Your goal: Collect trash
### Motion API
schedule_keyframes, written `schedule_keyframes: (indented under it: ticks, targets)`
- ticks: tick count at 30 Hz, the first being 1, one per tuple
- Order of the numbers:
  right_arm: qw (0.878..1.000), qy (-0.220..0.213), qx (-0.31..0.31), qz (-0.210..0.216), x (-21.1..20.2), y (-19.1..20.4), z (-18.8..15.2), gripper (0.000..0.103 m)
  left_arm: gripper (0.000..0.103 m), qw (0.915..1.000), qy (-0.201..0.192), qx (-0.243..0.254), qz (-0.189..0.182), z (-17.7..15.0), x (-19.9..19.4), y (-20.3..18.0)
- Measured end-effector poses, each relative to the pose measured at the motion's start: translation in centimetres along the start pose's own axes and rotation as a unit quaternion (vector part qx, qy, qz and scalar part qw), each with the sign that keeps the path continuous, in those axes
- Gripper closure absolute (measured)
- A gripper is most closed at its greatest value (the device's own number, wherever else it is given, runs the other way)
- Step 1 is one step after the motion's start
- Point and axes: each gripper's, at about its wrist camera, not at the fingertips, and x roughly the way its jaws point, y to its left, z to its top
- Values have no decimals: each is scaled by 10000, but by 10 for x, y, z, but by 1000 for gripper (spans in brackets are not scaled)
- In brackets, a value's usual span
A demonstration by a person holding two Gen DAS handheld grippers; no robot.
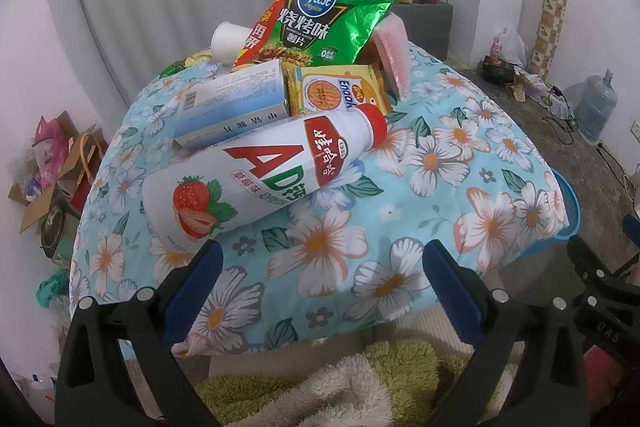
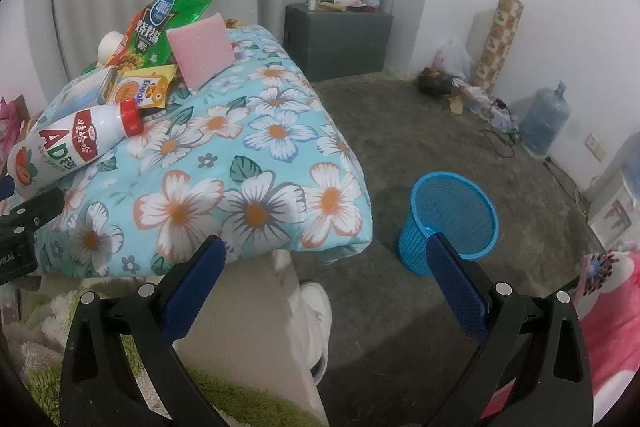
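Observation:
A heap of trash lies on a floral blue cloth (image 1: 440, 187) (image 2: 248, 163): a white strawberry-drink bottle (image 1: 256, 175) (image 2: 68, 147) on its side with a red cap, a pale blue box (image 1: 236, 103), a yellow biscuit packet (image 1: 340, 91) (image 2: 140, 89), a green crisp bag (image 1: 316, 23) (image 2: 160, 23), a white paper cup (image 1: 228, 41) and a pink sponge (image 1: 394, 55) (image 2: 200, 53). My left gripper (image 1: 324, 263) stands open just short of the bottle's base, holding nothing. My right gripper (image 2: 326, 259) is open over the floor, beside a blue mesh bin (image 2: 452, 219).
The cloth covers a small raised surface with a drop on every side. A grey cabinet (image 2: 340, 39) stands at the back wall. A water jug (image 2: 544, 123), bags and cables line the right wall. A cardboard box (image 1: 56, 187) with clutter sits at the left. A white shoe (image 2: 316, 307) shows below.

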Motion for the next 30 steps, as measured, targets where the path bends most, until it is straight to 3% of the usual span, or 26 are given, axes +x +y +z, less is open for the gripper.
schedule_keyframes:
  ticks: [30]
  targets:
    - [10000,-8,-21,24,2,4,0,7,6,10000,31,3,-3,-5,8,6]
